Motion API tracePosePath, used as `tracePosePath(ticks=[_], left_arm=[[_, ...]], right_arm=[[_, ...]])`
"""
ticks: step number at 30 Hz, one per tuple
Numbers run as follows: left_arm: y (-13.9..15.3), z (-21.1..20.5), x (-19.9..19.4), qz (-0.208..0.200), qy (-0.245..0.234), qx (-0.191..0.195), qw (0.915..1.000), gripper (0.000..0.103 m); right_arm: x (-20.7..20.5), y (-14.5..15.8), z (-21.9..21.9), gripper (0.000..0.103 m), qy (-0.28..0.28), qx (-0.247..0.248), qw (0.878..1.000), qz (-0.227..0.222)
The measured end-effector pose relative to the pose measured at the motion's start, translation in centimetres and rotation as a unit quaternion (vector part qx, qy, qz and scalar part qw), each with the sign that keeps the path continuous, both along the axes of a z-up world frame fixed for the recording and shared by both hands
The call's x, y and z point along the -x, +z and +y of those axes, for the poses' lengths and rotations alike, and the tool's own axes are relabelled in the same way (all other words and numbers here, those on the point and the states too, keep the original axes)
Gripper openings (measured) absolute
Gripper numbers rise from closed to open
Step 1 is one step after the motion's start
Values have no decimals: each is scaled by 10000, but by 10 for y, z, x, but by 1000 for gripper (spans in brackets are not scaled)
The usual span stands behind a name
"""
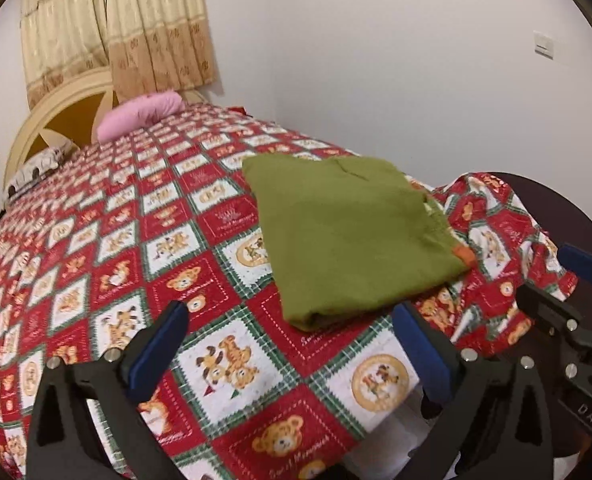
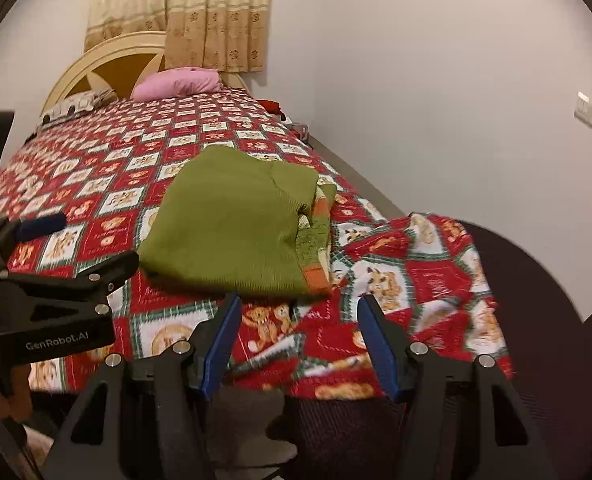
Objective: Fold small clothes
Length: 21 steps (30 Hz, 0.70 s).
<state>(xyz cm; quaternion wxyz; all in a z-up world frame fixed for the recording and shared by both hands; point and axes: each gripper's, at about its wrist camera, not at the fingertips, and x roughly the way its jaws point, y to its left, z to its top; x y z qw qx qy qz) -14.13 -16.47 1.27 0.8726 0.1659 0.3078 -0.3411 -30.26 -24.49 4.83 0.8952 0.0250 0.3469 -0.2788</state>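
Observation:
A small green knit garment [image 1: 347, 232] with an orange cuff lies folded into a flat rectangle on the red teddy-bear quilt [image 1: 136, 264], near the bed's foot. It also shows in the right wrist view [image 2: 232, 232]. My left gripper [image 1: 292, 316] is open and empty, hovering just short of the garment's near edge. My right gripper [image 2: 299, 316] is open and empty, held back from the garment over the quilt's hanging corner. The right gripper also shows at the right of the left wrist view [image 1: 555, 280], and the left gripper at the left of the right wrist view [image 2: 76, 244].
A pink pillow [image 1: 140, 118] and a patterned pillow [image 1: 36, 172] lie by the cream headboard [image 2: 108, 64]. A white wall [image 2: 435, 100] runs along the bed's right side. A dark round chair back [image 2: 535, 280] stands under the quilt's draped corner.

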Motion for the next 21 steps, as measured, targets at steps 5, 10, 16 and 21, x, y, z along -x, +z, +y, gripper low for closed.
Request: tracePosePath(ticks=[5, 10, 16, 21], left_arm=[[16, 7, 20, -345, -74, 32, 9994, 103], [36, 18, 33, -880, 226, 83, 9958, 103], [61, 36, 43, -1236, 493, 595, 9893, 103], [77, 51, 49, -1300, 597, 996, 9847, 103]], right_arm=[[10, 23, 20, 67, 82, 453, 9988, -192], [25, 52, 38, 72, 70, 863, 9933, -759], [48, 82, 56, 80, -13, 1396, 9785, -1521], [61, 99, 70, 87, -93, 1768, 9644, -1967]])
